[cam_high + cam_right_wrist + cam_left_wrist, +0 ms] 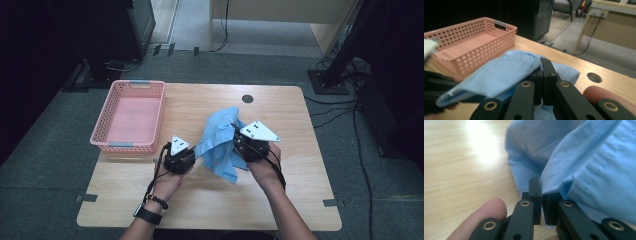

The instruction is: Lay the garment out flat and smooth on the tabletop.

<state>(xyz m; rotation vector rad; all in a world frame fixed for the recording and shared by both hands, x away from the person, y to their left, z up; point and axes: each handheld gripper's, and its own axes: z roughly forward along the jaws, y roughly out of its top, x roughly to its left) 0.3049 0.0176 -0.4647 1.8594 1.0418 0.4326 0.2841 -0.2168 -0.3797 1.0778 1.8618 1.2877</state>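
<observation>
Wooden tabletop (210, 200) lying under two hand-held grippers: beside the pink perforated plastic basket (129, 115), the left gripper (541, 202) and right gripper (543, 82) are both clamping shut on a crumpled light-blue cloth (220, 142), lifting it.

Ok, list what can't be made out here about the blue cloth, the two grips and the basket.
- Blue cloth: what kind of garment it is; bunched in the high view, cropped in both gripper views.
- Left gripper: how much fabric the shut jaws pinch; the fold covers the right fingertip.
- Right gripper: the pinched edge lies behind the jaws.
- Pink basket: near corner blurred, cut off by the left edge.
</observation>
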